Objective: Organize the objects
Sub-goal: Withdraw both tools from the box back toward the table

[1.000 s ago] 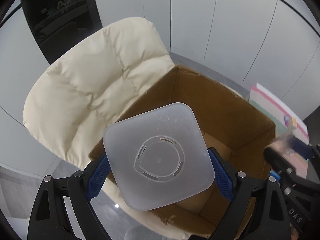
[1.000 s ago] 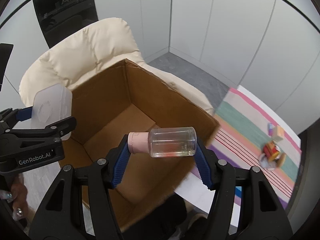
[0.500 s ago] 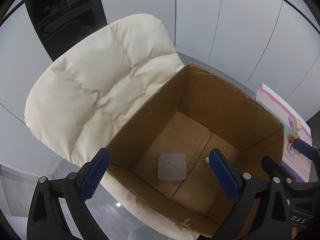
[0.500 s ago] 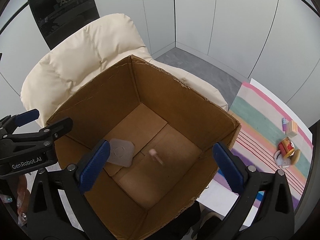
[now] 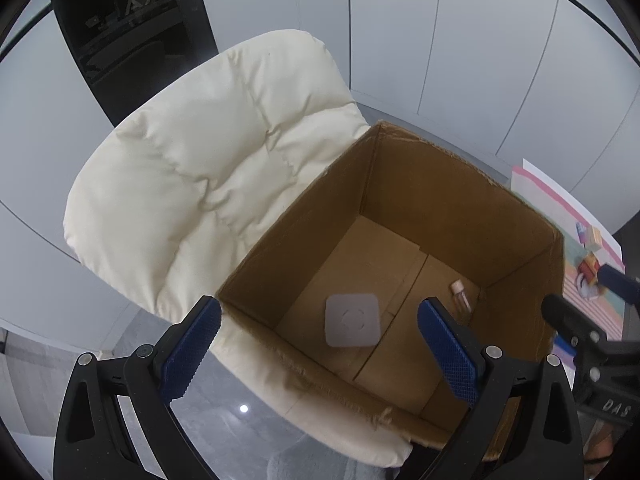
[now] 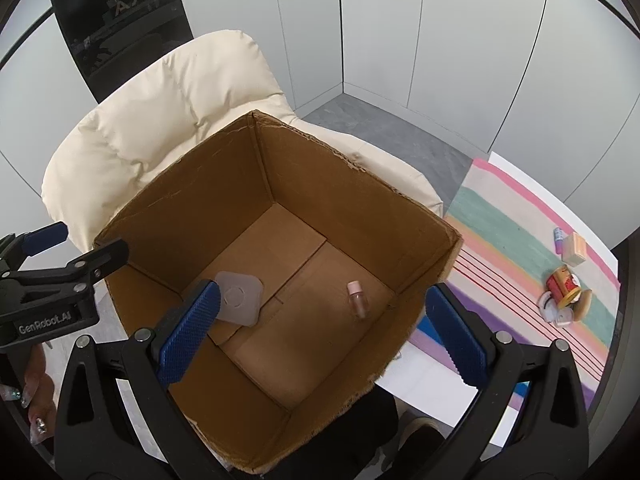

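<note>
An open cardboard box point(image 5: 452, 196) point(image 6: 224, 184) stands on a cream padded chair. On its floor lie a frosted square lid point(image 5: 352, 320) point(image 6: 240, 298) and a small clear bottle with a pink cap point(image 5: 460, 296) point(image 6: 357, 299). My left gripper point(image 5: 320, 344) is open and empty above the box's near left rim. My right gripper point(image 6: 324, 328) is open and empty above the box's near side. The left gripper also shows at the left edge of the right wrist view point(image 6: 60, 256).
The cream chair point(image 5: 208, 176) point(image 6: 160, 112) holds the box. A striped mat point(image 6: 520, 248) lies on the floor to the right, with a red can point(image 6: 562, 284), a small wooden block point(image 6: 575, 249) and other small items. Grey wall panels stand behind.
A second ago the left gripper held the lid and the right held the bottle over the box. Both opened; the lid and bottle dropped and now rest on the box floor.
</note>
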A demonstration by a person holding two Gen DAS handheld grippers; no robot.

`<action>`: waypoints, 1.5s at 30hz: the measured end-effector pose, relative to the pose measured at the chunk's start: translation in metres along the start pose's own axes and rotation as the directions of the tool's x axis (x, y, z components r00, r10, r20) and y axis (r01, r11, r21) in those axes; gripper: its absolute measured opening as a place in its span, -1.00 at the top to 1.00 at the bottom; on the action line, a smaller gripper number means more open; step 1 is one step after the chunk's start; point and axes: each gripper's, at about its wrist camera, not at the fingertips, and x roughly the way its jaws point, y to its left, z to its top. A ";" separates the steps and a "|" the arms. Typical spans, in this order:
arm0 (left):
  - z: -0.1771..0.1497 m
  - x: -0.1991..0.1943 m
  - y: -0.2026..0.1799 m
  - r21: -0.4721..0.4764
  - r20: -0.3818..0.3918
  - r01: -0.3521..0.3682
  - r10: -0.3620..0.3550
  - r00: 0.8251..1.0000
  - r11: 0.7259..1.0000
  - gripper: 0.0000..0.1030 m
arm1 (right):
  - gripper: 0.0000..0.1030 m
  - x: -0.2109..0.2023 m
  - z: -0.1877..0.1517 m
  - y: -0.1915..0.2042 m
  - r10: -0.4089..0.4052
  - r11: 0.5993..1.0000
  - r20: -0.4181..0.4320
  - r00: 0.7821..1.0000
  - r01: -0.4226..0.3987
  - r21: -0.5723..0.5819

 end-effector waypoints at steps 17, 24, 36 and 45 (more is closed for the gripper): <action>-0.068 -0.043 0.023 -0.068 -0.005 0.051 -0.052 0.999 0.996 -0.93 | -1.00 -0.056 -0.041 0.021 -0.015 0.997 0.003 1.000 0.016 -0.079; -0.099 -0.057 0.023 -0.071 -0.008 0.060 -0.061 0.998 0.996 -0.93 | -1.00 -0.071 -0.073 0.024 0.008 0.997 -0.022 1.000 -0.009 -0.074; -0.123 -0.056 -0.003 0.003 -0.042 0.077 -0.077 0.996 0.997 -0.93 | -1.00 -0.083 -0.113 0.010 0.045 0.999 -0.055 0.998 -0.045 -0.003; -0.111 -0.050 -0.016 0.017 -0.024 0.082 -0.081 0.996 0.997 -0.93 | -1.00 -0.088 -0.111 -0.012 0.026 0.999 -0.038 0.999 -0.024 0.040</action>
